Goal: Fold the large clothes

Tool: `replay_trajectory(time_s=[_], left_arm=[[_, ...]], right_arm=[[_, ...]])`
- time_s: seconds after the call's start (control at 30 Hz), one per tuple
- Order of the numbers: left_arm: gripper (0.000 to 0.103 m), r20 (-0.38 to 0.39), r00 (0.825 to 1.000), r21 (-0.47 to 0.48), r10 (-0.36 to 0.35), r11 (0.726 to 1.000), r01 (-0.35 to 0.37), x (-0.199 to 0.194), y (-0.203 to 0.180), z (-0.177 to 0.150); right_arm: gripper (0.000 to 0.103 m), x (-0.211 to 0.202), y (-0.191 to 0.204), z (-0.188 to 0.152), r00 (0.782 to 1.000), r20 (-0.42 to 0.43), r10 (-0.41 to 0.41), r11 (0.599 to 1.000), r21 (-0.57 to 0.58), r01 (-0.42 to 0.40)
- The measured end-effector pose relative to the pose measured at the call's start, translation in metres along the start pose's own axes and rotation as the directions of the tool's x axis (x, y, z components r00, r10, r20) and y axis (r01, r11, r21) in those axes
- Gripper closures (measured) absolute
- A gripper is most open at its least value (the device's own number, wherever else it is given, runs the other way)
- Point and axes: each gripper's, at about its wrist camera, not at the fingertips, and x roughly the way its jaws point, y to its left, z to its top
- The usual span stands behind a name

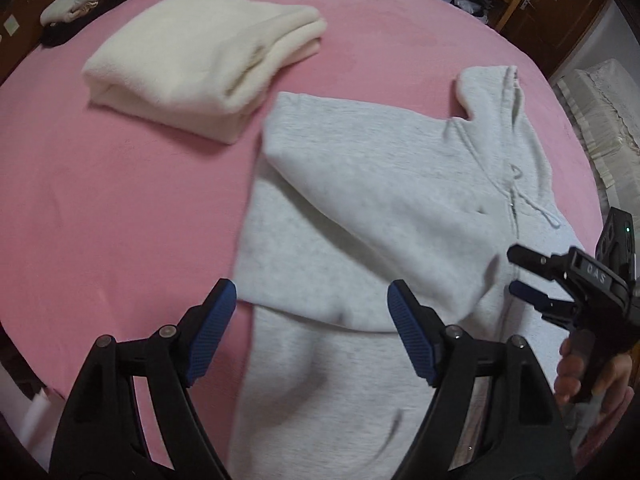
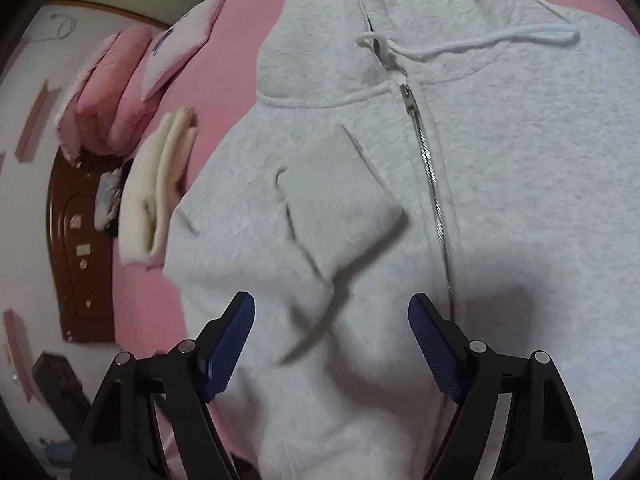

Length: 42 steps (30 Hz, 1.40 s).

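Note:
A light grey zip hoodie [image 1: 380,208] lies flat on the pink bed, hood at the far right, one sleeve folded across its chest. It fills the right wrist view [image 2: 500,200], with its zipper [image 2: 430,168] running down the middle and the folded sleeve [image 2: 320,208] left of it. My left gripper [image 1: 312,328] is open and empty, just above the hoodie's left side. My right gripper [image 2: 332,344] is open and empty above the sleeve's end; it also shows in the left wrist view [image 1: 516,276] over the zipper.
A folded cream blanket [image 1: 204,64] lies on the pink bed [image 1: 100,200] left of the hoodie. Pink pillows [image 2: 108,96] and small dark and patterned items [image 1: 76,8] lie at the bed's far end. Wooden furniture [image 1: 560,8] stands beyond.

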Motion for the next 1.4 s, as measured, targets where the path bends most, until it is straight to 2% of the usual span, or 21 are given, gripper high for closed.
replay_trajectory(time_s=[0.07, 0.13, 0.2, 0.23, 0.27, 0.33, 0.4, 0.5, 0.57, 0.73, 0.83, 0.9, 0.93, 1.03, 1.07, 1.17, 1.27, 1.33, 1.37, 1.4], left_arm=[[0.027, 0.002, 1.0, 0.016, 0.003, 1.0, -0.003, 0.006, 0.013, 0.008], [0.027, -0.006, 1.0, 0.034, 0.006, 0.999, -0.006, 0.014, 0.022, 0.016], [0.027, -0.023, 1.0, 0.041, 0.001, 0.999, 0.0, 0.025, 0.029, 0.022], [0.027, -0.037, 0.999, 0.046, 0.009, 0.999, -0.007, 0.031, 0.032, 0.025], [0.027, -0.044, 0.999, 0.05, 0.013, 0.999, -0.011, 0.034, 0.035, 0.027], [0.027, -0.061, 0.998, 0.06, 0.026, 0.998, -0.023, 0.046, 0.038, 0.031], [0.027, -0.084, 0.996, 0.071, 0.027, 0.997, -0.021, 0.062, 0.035, 0.034], [0.027, -0.108, 0.994, 0.085, 0.021, 0.996, -0.012, 0.077, 0.033, 0.036], [0.027, -0.124, 0.992, 0.091, 0.021, 0.996, -0.01, 0.083, 0.032, 0.036], [0.027, -0.158, 0.986, 0.131, 0.052, 0.991, -0.031, 0.098, 0.033, 0.034], [0.027, -0.164, 0.985, 0.138, 0.048, 0.99, -0.025, 0.099, 0.034, 0.031], [0.027, -0.172, 0.984, 0.136, 0.039, 0.991, -0.016, 0.097, 0.035, 0.029], [0.027, -0.18, 0.983, 0.136, 0.026, 0.991, -0.001, 0.096, 0.034, 0.028], [0.027, -0.198, 0.98, 0.148, -0.012, 0.988, 0.042, 0.092, 0.025, 0.025], [0.027, -0.198, 0.98, 0.16, -0.014, 0.986, 0.046, 0.089, 0.021, 0.024], [0.027, -0.202, 0.979, 0.195, 0.0, 0.98, 0.04, 0.087, 0.012, 0.022], [0.027, -0.199, 0.98, 0.207, -0.004, 0.977, 0.046, 0.083, 0.009, 0.02], [0.027, -0.2, 0.98, 0.203, -0.003, 0.978, 0.045, 0.083, 0.008, 0.019], [0.027, -0.203, 0.979, 0.201, 0.0, 0.979, 0.042, 0.081, 0.006, 0.016], [0.027, -0.208, 0.978, 0.199, 0.004, 0.979, 0.039, 0.082, 0.008, 0.016]], right_arm=[[0.03, 0.01, 0.009, 0.011, 0.999, 0.033, 0.01, 1.0, -0.002, -0.01], [0.067, 0.015, 0.02, 0.023, 0.997, 0.074, 0.017, 1.0, 0.004, -0.017], [0.082, 0.017, 0.025, 0.034, 0.994, 0.083, 0.077, 0.996, 0.036, -0.08], [0.091, 0.012, 0.03, 0.039, 0.989, 0.107, 0.102, 0.993, 0.046, -0.108], [0.095, 0.003, 0.033, 0.042, 0.983, 0.155, 0.098, 0.993, 0.042, -0.106], [0.095, -0.024, 0.044, 0.044, 0.96, 0.27, 0.078, 0.996, 0.019, -0.086], [0.096, -0.051, 0.053, 0.039, 0.927, 0.369, 0.057, 0.998, 0.017, -0.068], [0.096, -0.082, 0.062, 0.025, 0.892, 0.452, -0.015, 0.999, 0.043, -0.005], [0.096, -0.092, 0.063, 0.014, 0.883, 0.464, -0.07, 0.997, 0.064, 0.046], [0.096, -0.079, 0.054, -0.02, 0.899, 0.391, -0.196, 0.98, 0.055, 0.19], [0.096, -0.07, 0.044, -0.039, 0.879, 0.399, -0.262, 0.965, 0.09, 0.247], [0.096, -0.067, 0.045, -0.047, 0.855, 0.419, -0.307, 0.952, 0.113, 0.286], [0.096, -0.067, 0.046, -0.05, 0.835, 0.438, -0.333, 0.942, 0.118, 0.314], [0.096, -0.083, 0.062, -0.06, 0.732, 0.538, -0.419, 0.896, 0.117, 0.428], [0.096, -0.09, 0.066, -0.06, 0.707, 0.554, -0.439, 0.884, 0.125, 0.451], [0.096, -0.106, 0.063, -0.052, 0.677, 0.556, -0.483, 0.864, 0.177, 0.471], [0.096, -0.122, 0.059, -0.048, 0.652, 0.582, -0.487, 0.855, 0.165, 0.492], [0.096, -0.126, 0.059, -0.047, 0.657, 0.589, -0.47, 0.864, 0.157, 0.478], [0.096, -0.125, 0.054, -0.047, 0.667, 0.574, -0.475, 0.865, 0.165, 0.474], [0.096, -0.124, 0.046, -0.046, 0.69, 0.549, -0.472, 0.871, 0.171, 0.461]])
